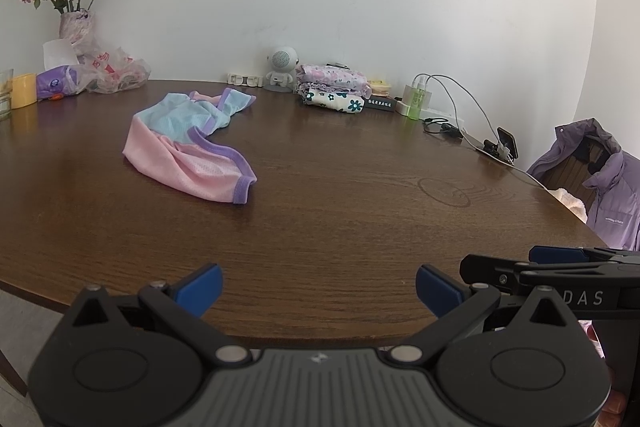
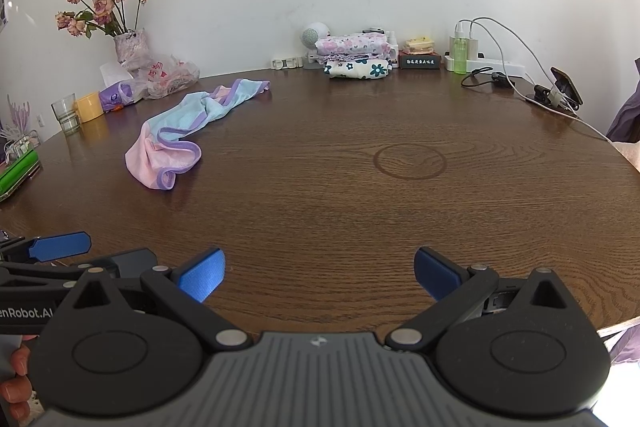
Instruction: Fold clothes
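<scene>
A crumpled pink, light-blue and purple-trimmed garment (image 1: 188, 143) lies on the brown wooden table (image 1: 340, 219), far left of centre; the right wrist view shows the garment (image 2: 180, 135) at its left. My left gripper (image 1: 319, 289) hovers open over the near table edge, well short of the cloth, nothing between its blue pads. My right gripper (image 2: 319, 275) is open too, near the front edge, empty. Each gripper shows in the other's view as a blue finger (image 1: 560, 254) (image 2: 60, 246) at the side. Folded floral clothes (image 1: 334, 87) (image 2: 356, 55) are stacked by the back wall.
Along the wall: a vase of dried roses (image 1: 76, 23), plastic bags (image 1: 116, 71), a yellow cup (image 1: 23, 90), a glass (image 2: 66, 113), a small white robot figure (image 1: 282, 67), a power strip with cables (image 2: 492, 65), a phone on a stand (image 2: 564, 87). A purple jacket (image 1: 604, 187) hangs on a chair at right.
</scene>
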Action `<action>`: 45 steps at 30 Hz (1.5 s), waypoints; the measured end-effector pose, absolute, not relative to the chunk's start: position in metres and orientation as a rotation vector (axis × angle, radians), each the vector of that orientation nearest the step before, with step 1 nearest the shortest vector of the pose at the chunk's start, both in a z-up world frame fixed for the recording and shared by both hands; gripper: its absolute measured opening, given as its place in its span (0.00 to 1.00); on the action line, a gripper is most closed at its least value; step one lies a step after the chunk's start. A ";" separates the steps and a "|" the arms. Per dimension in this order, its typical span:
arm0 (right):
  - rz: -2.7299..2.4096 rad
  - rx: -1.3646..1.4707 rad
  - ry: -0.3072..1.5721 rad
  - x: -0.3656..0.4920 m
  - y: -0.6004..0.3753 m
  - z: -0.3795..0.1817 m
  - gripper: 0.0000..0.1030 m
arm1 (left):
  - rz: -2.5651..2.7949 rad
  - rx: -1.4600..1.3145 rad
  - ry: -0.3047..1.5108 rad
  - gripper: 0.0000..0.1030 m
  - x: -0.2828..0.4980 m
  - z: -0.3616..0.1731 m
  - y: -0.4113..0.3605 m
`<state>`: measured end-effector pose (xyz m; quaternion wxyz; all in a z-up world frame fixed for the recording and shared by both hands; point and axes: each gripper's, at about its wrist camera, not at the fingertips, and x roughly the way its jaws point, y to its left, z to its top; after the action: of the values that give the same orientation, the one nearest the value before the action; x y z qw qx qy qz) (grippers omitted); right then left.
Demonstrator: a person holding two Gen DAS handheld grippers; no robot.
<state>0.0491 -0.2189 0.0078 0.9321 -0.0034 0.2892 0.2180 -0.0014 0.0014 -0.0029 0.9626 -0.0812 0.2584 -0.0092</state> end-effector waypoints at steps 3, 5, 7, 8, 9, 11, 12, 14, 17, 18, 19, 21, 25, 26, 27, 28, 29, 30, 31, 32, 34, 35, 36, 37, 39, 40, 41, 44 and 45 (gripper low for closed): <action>0.446 -0.006 0.595 0.049 -0.219 0.007 1.00 | -0.018 -0.164 0.525 1.00 -0.001 -0.003 0.001; 0.448 -0.006 0.597 0.048 -0.219 0.007 1.00 | -0.017 -0.164 0.526 1.00 -0.001 -0.003 0.001; 0.448 -0.006 0.599 0.049 -0.220 0.006 1.00 | -0.017 -0.165 0.528 1.00 -0.001 -0.004 0.002; 0.448 -0.005 0.600 0.049 -0.220 0.006 1.00 | -0.017 -0.166 0.528 1.00 -0.001 -0.004 0.002; 0.448 -0.005 0.601 0.049 -0.220 0.006 1.00 | -0.016 -0.166 0.529 1.00 -0.001 -0.004 0.002; 0.448 -0.005 0.603 0.049 -0.219 0.005 1.00 | -0.015 -0.166 0.530 1.00 -0.001 -0.005 0.002; 0.448 -0.005 0.603 0.049 -0.219 0.005 1.00 | -0.014 -0.166 0.530 1.00 0.000 -0.005 0.002; 0.449 -0.005 0.604 0.049 -0.219 0.005 1.00 | -0.013 -0.166 0.530 1.00 0.000 -0.005 0.002; 0.450 -0.004 0.607 0.049 -0.219 0.005 1.00 | -0.012 -0.167 0.532 1.00 0.000 -0.005 0.002; 0.450 -0.004 0.607 0.049 -0.219 0.004 1.00 | -0.011 -0.167 0.532 1.00 0.000 -0.005 0.003; 0.450 -0.004 0.608 0.049 -0.219 0.004 1.00 | -0.011 -0.168 0.532 1.00 0.000 -0.005 0.003; 0.450 -0.004 0.609 0.049 -0.218 0.004 1.00 | -0.007 -0.169 0.532 1.00 0.001 -0.006 0.003; 0.451 -0.005 0.611 0.050 -0.218 0.004 1.00 | -0.003 -0.170 0.533 1.00 0.001 -0.006 0.003; 0.451 -0.005 0.612 0.050 -0.218 0.004 1.00 | -0.003 -0.170 0.533 1.00 0.000 -0.006 0.003; 0.451 -0.005 0.613 0.050 -0.217 0.004 1.00 | -0.001 -0.171 0.532 1.00 0.000 -0.006 0.003; 0.451 -0.006 0.613 0.050 -0.217 0.004 1.00 | 0.000 -0.171 0.532 1.00 0.001 -0.006 0.004; 0.451 -0.006 0.614 0.051 -0.217 0.004 1.00 | 0.001 -0.172 0.532 1.00 0.001 -0.007 0.004; 0.452 -0.006 0.614 0.051 -0.217 0.004 1.00 | 0.001 -0.173 0.531 1.00 0.001 -0.007 0.004; 0.452 -0.005 0.614 0.051 -0.216 0.004 1.00 | 0.001 -0.174 0.531 1.00 0.001 -0.007 0.005; 0.453 -0.004 0.615 0.051 -0.216 0.004 1.00 | 0.001 -0.174 0.530 1.00 0.001 -0.007 0.005; 0.454 -0.006 0.616 0.052 -0.215 0.003 1.00 | 0.003 -0.176 0.531 1.00 0.001 -0.007 0.005; 0.454 -0.007 0.618 0.053 -0.215 0.003 1.00 | 0.003 -0.178 0.533 1.00 0.002 -0.008 0.006; 0.454 -0.007 0.619 0.053 -0.215 0.003 1.00 | 0.003 -0.180 0.534 1.00 0.002 -0.008 0.006; 0.455 -0.008 0.621 0.053 -0.215 0.002 1.00 | 0.003 -0.181 0.535 1.00 0.003 -0.009 0.006; 0.455 -0.011 0.623 0.054 -0.214 0.002 1.00 | 0.004 -0.183 0.536 1.00 0.003 -0.009 0.007; 0.455 -0.012 0.624 0.054 -0.213 0.002 1.00 | 0.005 -0.184 0.536 1.00 0.004 -0.009 0.008; 0.456 -0.013 0.625 0.054 -0.213 0.002 1.00 | 0.005 -0.185 0.537 1.00 0.004 -0.010 0.008; 0.458 -0.015 0.631 0.055 -0.212 0.001 1.00 | 0.008 -0.186 0.539 1.00 0.004 -0.011 0.009; 0.459 -0.016 0.633 0.056 -0.211 0.000 1.00 | 0.010 -0.187 0.540 1.00 0.004 -0.011 0.010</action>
<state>0.0558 -0.2108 0.0003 0.9245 -0.0079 0.3084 0.2238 0.0041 0.0097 -0.0113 0.9594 -0.0920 0.2665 0.0049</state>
